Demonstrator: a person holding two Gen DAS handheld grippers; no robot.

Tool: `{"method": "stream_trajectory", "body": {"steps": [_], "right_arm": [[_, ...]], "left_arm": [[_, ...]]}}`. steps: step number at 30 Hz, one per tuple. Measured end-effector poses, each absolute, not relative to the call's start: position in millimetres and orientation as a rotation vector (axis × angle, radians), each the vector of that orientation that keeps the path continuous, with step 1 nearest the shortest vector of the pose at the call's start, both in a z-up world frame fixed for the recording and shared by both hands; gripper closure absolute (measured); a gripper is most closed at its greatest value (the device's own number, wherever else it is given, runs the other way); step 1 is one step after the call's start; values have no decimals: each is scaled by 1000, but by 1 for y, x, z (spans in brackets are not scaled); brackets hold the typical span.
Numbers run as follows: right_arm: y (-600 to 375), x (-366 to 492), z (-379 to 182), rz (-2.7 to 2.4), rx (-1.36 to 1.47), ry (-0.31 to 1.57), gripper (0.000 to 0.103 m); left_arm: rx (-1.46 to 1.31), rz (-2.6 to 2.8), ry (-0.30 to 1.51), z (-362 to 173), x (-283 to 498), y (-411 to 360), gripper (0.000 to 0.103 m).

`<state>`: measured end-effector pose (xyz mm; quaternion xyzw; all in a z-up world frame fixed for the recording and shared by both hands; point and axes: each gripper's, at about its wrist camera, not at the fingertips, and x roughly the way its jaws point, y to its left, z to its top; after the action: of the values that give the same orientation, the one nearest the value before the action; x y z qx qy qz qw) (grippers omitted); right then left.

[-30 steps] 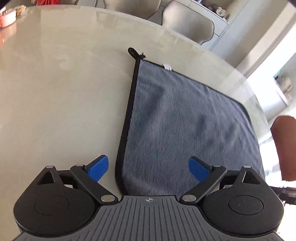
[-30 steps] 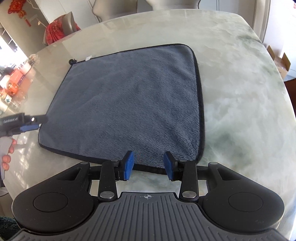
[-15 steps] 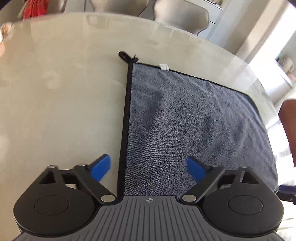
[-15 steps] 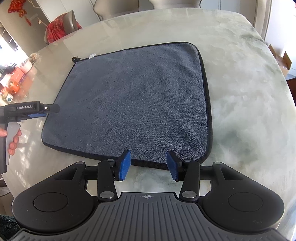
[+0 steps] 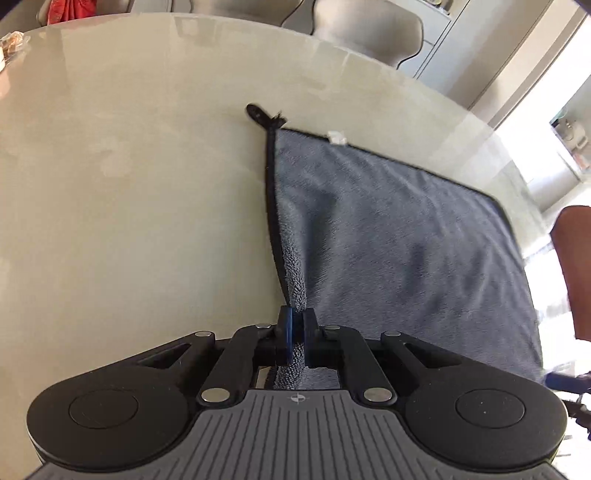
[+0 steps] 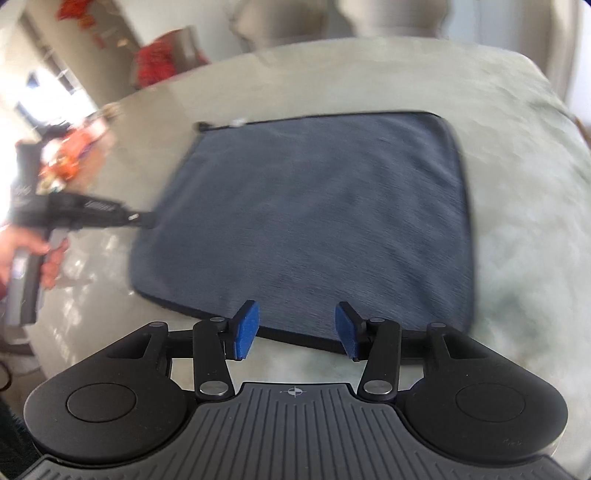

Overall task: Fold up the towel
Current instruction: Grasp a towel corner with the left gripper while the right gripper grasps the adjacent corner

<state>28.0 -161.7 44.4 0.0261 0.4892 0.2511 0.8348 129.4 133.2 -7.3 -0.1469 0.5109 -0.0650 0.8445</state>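
Note:
A grey-blue towel with a black hem lies flat on the pale marble table. Its hanging loop sits at the far left corner. My left gripper is shut on the towel's left edge close to the near corner, and a ridge of cloth rises into the pads. In the blurred right wrist view the towel spreads ahead, with the left gripper at its left edge and a hand on the handle. My right gripper straddles the near hem; its jaws are opening and the pads do not press the cloth.
Grey chairs stand beyond the far table edge, and a brown chair stands at the right. Small colourful items crowd the table's far left. A red cloth lies on a chair behind.
The left jaws have closed from wide open onto the towel's left edge, lifting a ridge of cloth. The right gripper has shifted along the near hem with its jaws a little wider; its view is now blurred.

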Motion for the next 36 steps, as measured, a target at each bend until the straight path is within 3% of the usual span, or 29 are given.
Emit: {"method": "stream_trajectory", "body": {"steps": [8, 22, 23, 24, 25, 26, 28, 30, 36], "right_arm": [[-58, 33, 41, 795, -142, 908, 55], [4, 72, 0, 713, -53, 917, 48], [4, 75, -3, 706, -48, 924, 55], [3, 76, -5, 706, -47, 930, 76], [1, 77, -8, 703, -56, 938, 83], [1, 79, -10, 693, -67, 942, 94], [-8, 84, -7, 690, -45, 946, 94], [-18, 87, -3, 695, -1, 951, 94], [-30, 88, 8, 715, -15, 927, 94]], "left_arm": [[-388, -186, 1096, 1, 138, 126, 99], [-497, -204, 1124, 1, 142, 135, 99], [-510, -209, 1125, -1, 142, 136, 98], [-518, -211, 1128, -2, 143, 136, 98], [-522, -215, 1134, -3, 144, 137, 97], [-530, -216, 1134, -5, 146, 139, 92], [-549, -218, 1128, -7, 150, 144, 81], [-586, -211, 1115, -8, 155, 152, 58], [-608, -212, 1102, -11, 189, 162, 44]]}}
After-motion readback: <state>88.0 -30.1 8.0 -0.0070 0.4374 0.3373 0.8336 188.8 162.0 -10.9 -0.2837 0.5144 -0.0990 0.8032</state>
